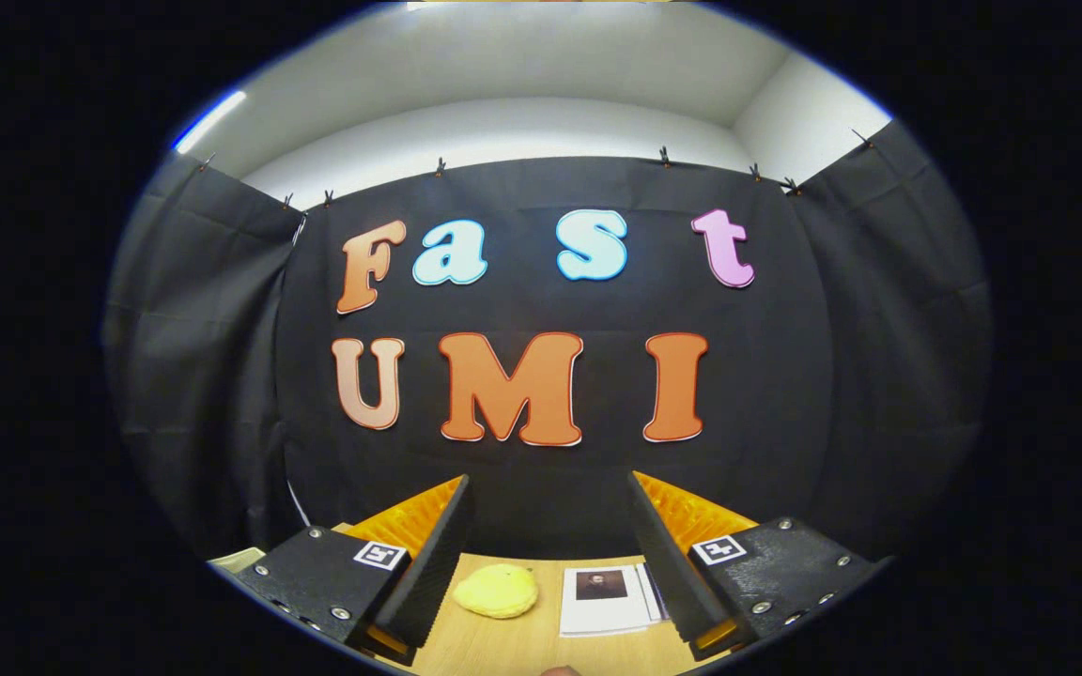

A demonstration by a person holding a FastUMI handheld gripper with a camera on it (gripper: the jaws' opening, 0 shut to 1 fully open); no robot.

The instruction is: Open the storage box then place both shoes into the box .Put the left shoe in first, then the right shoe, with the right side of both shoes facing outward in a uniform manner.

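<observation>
My gripper (548,488) is open, held high and level, and points at the booth's black back wall. Nothing lies between its two fingers (438,554). Below and between the fingers I see a strip of wooden tabletop (541,638).
On the table below the fingers lies a yellow soft lump (496,591). Beside it, to the right, rests a white booklet with a dark picture on its cover (603,599). Black cloth walls close the booth at the back and on both sides.
</observation>
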